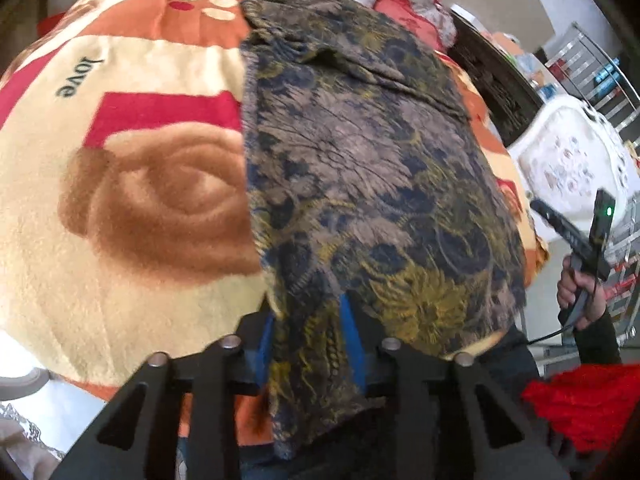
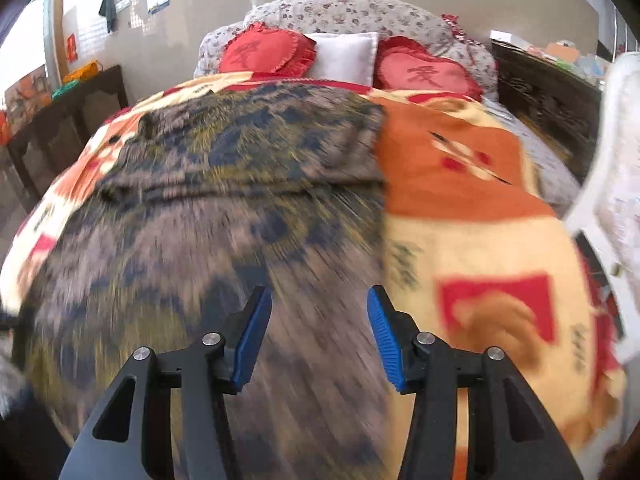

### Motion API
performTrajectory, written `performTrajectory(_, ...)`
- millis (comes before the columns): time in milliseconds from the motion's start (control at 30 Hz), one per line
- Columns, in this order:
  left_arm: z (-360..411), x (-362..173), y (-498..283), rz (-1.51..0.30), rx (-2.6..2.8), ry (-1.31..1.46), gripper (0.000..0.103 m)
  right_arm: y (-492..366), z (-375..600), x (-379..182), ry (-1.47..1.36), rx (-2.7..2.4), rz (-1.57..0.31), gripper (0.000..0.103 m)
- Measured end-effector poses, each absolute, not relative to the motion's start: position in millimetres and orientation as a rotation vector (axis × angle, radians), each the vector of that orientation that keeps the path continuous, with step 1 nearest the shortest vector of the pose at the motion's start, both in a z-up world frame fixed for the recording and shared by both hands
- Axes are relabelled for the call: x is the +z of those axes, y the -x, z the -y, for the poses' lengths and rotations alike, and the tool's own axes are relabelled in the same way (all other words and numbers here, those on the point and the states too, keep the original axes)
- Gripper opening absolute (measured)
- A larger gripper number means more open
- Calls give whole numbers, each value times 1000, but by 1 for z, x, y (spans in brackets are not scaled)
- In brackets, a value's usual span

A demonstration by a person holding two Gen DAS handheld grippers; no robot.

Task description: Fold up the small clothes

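Left tongs clamp garment hem; right tongs wide, empty above it. Lift evenly, keep hem taut over blanket.

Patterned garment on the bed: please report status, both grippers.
Left gripper shut on patterned garment, near edge. Right gripper open, empty, above it. Garment lies on blanket; nothing in the way.

Cloth on fleece, plastic and metal

The patterned garment looked a matt woven cloth; the blanket was fuzzy fleece; the right hand-held gripper had matt black plastic arms, ribbed blue pads and shiny metal pins.
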State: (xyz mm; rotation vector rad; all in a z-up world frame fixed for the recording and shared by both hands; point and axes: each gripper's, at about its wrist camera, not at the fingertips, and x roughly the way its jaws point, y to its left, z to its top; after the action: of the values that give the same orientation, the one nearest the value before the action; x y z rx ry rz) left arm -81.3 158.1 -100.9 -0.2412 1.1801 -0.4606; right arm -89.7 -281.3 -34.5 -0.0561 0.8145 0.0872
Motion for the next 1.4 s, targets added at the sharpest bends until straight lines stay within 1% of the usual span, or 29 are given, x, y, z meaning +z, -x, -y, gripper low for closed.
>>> performTrajectory(33,-158,-101,83,-1179,-489,242,45,106,293,-34,44,88,-830,34)
performTrajectory(133,-156,-102,84,-1181,-521,233,46,143,326,-45,-76,97,-893,34)
performTrajectory(200,-154,-101,84,-1186,-537,238,45,157,340,-64,-167,103,-956,35)
performTrajectory(233,-154,-101,84,-1189,-538,238,37,162,343,-73,-207,102,-983,35)
performTrajectory(267,-153,-102,83,-1198,-527,232,22,167,343,-81,-236,113,-991,35)
performTrajectory(333,-155,-105,84,-1208,-490,220,10,172,341,-90,-253,135,-986,35)
performTrajectory(400,-159,-104,85,-1209,-487,254,8,171,339,-98,-273,148,-992,34)
performTrajectory(567,-156,-99,94,-1195,-493,245,8,172,343,-105,-340,251,-998,34)
performTrajectory(700,-158,-105,94,-1200,-475,268,10,178,351,-108,-405,359,-1002,22)
performTrajectory(767,-157,-107,93,-1201,-464,274,10,176,359,-115,-453,382,-997,18)
performTrajectory(800,-156,-106,93,-1198,-460,271,10,175,362,-117,-484,389,-993,12)
performTrajectory(833,-156,-104,93,-1193,-453,261,8,176,366,-119,-511,398,-985,2)
performTrajectory(867,-155,-102,94,-1188,-446,253,6,176,369,-118,-523,407,-982,0)
performTrajectory(933,-155,-97,97,-1176,-444,250,5,180,369,-111,-529,453,-959,0)
performTrajectory(1100,-161,-71,105,-1123,-480,272,4,192,359,-61,-458,534,-846,0)
performTrajectory(1233,-184,-33,112,-1021,-527,361,4,201,352,-13,-400,589,-758,0)
performTrajectory(1400,-219,10,126,-912,-553,460,3,215,357,31,-364,616,-666,0)
